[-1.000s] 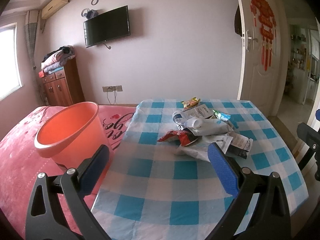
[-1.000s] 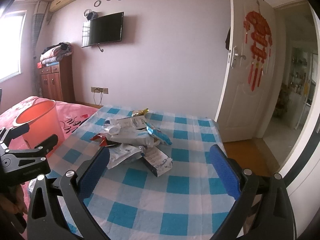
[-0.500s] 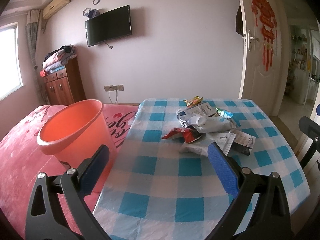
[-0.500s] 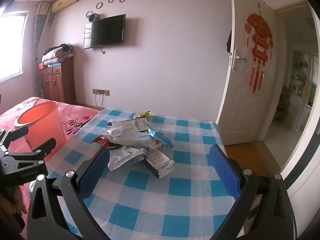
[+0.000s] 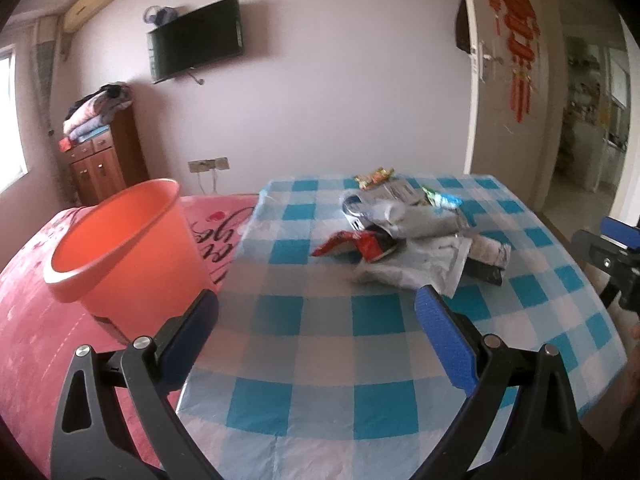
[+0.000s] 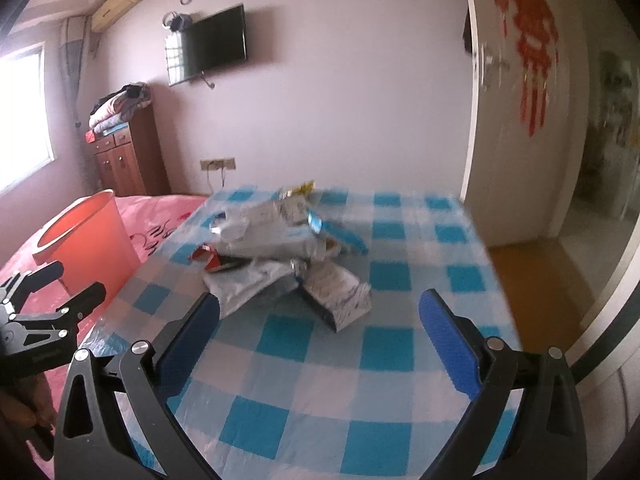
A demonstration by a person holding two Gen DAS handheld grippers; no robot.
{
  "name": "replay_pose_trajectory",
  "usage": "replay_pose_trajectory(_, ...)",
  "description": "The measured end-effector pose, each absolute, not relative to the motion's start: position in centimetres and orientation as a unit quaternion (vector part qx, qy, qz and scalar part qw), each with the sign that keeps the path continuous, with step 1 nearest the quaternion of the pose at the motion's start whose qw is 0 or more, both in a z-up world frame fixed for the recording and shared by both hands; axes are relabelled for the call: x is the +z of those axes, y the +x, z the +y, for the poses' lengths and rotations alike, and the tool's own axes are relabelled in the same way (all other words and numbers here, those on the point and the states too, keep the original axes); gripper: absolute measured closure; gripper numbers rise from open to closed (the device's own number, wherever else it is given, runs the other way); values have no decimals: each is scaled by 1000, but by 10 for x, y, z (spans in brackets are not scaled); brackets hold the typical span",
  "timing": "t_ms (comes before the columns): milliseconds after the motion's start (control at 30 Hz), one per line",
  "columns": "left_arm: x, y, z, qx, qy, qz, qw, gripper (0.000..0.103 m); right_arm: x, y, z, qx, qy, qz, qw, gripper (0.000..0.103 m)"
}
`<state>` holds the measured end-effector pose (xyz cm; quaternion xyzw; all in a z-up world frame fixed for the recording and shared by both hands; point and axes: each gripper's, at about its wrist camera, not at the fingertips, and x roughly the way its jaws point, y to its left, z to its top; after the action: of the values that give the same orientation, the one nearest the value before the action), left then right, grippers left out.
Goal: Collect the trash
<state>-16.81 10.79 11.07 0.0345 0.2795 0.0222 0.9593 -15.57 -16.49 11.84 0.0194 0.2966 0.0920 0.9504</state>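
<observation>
Pale wall [image 5: 340, 100] filling frame centre, black TV [image 5: 196, 56] hanging upper left, wooden dresser [image 5: 100, 168] standing left, window [image 6: 24, 120] glowing far left, white door [image 5: 508, 80] standing open right.

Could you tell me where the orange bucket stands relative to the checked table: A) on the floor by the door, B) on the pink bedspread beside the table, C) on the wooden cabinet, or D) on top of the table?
B: the orange bucket sits on the pink bedspread, left of the checked table.
</observation>
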Motion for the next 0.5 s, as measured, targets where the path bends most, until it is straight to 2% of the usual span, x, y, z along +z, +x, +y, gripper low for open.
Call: replay_pose_trajectory(500,106,-79,114,-71,-10,321,944,4,70,-98,-190,81,64,373,922,5)
